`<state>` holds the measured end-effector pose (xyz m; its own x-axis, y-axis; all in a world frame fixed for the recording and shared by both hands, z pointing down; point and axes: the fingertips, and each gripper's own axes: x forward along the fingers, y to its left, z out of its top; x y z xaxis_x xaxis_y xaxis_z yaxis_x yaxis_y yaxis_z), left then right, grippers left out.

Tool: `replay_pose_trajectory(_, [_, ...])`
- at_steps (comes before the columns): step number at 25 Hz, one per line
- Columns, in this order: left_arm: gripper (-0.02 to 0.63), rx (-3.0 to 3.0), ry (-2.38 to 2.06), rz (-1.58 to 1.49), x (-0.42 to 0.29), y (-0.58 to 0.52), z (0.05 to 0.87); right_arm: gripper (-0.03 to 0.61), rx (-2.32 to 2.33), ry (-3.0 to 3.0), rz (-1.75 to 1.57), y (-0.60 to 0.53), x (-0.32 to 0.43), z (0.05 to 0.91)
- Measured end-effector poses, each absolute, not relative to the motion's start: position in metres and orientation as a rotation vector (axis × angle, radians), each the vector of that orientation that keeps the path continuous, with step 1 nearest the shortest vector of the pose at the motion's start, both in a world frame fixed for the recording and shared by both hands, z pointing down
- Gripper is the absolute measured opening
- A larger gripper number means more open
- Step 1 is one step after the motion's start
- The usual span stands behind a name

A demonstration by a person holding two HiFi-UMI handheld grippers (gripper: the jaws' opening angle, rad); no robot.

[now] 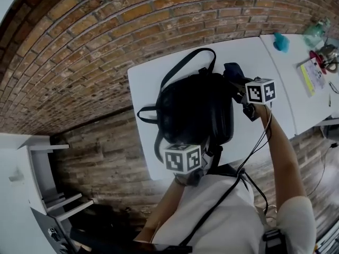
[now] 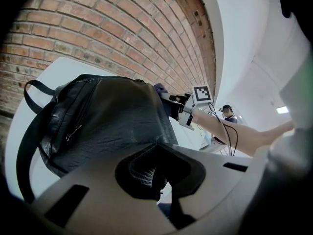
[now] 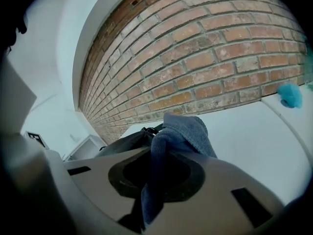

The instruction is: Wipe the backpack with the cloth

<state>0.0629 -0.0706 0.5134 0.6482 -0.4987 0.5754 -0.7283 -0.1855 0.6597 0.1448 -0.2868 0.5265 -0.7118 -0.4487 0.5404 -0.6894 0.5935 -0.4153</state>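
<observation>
Grippers both have a hold over the table (image 1: 145, 89): the left gripper (image 2: 152, 174) is clamped on the near edge of the backpack (image 1: 196, 110) lying there, and the right gripper (image 3: 156, 180) pinches the cloth (image 3: 183, 131) at the backpack's far right corner.
</observation>
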Motion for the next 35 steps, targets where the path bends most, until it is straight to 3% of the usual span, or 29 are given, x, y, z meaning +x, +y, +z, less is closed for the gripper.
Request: replay_pose_trajectory(35, [0.002,1.858,-0.958,0.240,0.060,-0.070,0.516,0.046,0.944,-2.488,0.988,-0.211,0.148,0.528])
